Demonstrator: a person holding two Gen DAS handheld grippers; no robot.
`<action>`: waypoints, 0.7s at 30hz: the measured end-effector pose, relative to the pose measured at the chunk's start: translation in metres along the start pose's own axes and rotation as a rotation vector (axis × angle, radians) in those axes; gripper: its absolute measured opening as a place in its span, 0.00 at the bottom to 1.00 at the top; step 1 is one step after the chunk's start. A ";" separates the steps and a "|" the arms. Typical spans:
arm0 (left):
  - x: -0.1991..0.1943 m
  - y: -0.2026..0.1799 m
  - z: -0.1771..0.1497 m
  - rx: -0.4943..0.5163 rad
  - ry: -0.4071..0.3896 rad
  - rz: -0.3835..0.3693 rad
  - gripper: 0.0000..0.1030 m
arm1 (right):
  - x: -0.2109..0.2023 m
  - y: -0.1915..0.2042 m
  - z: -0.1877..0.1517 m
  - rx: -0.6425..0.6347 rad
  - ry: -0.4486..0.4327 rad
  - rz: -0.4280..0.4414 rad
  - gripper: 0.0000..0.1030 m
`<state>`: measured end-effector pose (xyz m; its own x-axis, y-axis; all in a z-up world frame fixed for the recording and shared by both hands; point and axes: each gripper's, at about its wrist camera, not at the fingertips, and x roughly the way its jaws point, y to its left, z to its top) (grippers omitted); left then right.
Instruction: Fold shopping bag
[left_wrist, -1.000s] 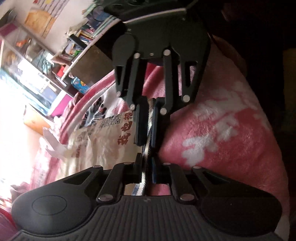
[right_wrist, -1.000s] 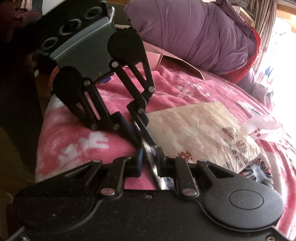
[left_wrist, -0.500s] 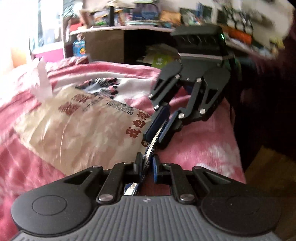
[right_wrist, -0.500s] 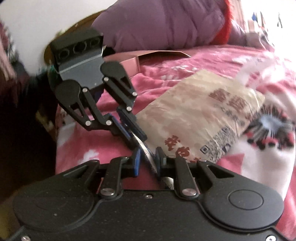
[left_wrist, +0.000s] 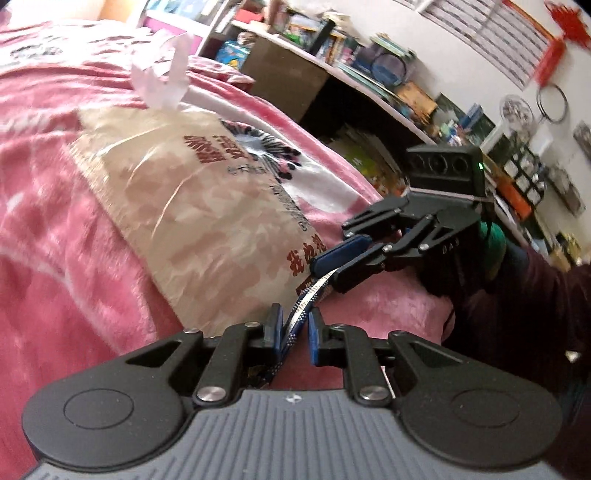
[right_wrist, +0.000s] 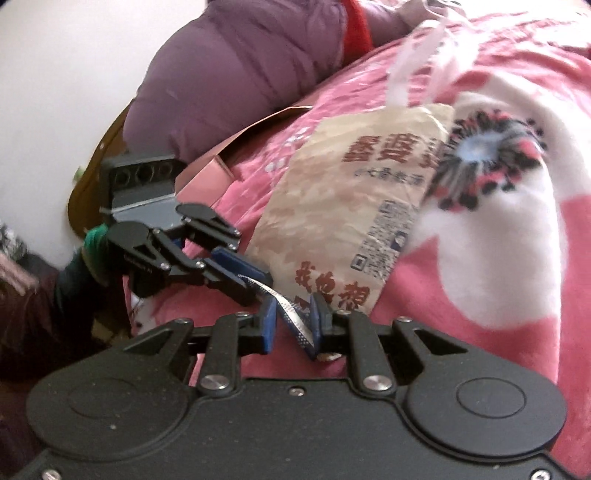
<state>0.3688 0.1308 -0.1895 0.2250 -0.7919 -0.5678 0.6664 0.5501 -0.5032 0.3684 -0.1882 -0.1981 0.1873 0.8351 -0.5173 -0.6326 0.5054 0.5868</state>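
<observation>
Lying flat on a pink and white fleece blanket (left_wrist: 55, 229), the beige plastic shopping bag (left_wrist: 199, 218) fills the left wrist view, its red printed characters facing up and its pale handles (left_wrist: 162, 81) sticking up at the far end. At the near edge of the bag, a blue and white patterned strip (left_wrist: 306, 302) runs from between the blue pads of the left gripper (left_wrist: 293, 332) to the right gripper (left_wrist: 328, 267). The left gripper's pads stand slightly apart with the strip passing between them; whether they pinch it cannot be told. The right gripper, opposite, has its pads drawn together on the far end of the strip. Cluttered bookshelves (left_wrist: 369, 74) rise behind the bed.

From the right wrist view, the shopping bag (right_wrist: 354, 206) lies beyond the right gripper (right_wrist: 293, 319), beside the blanket's dark flower motif (right_wrist: 487, 155). The strip (right_wrist: 291, 314) crosses diagonally between the pads, which leave a gap around it, so a firm grip cannot be confirmed here. The left gripper (right_wrist: 255, 282) meets the strip's other end with its pads close together. A purple padded jacket (right_wrist: 236, 74) and a pink cardboard box (right_wrist: 207, 181) sit behind.
</observation>
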 end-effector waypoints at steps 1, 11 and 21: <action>0.000 0.001 -0.001 -0.014 -0.006 0.004 0.15 | 0.000 0.000 0.000 0.014 -0.004 -0.005 0.13; -0.010 0.006 -0.010 -0.167 -0.093 0.080 0.16 | 0.004 -0.001 -0.002 0.123 -0.043 -0.068 0.14; -0.023 0.003 -0.023 -0.248 -0.157 0.229 0.15 | 0.018 0.014 0.019 0.044 -0.022 -0.197 0.14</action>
<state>0.3492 0.1564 -0.1930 0.4674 -0.6611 -0.5869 0.3983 0.7502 -0.5279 0.3772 -0.1622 -0.1876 0.3208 0.7237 -0.6110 -0.5488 0.6678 0.5028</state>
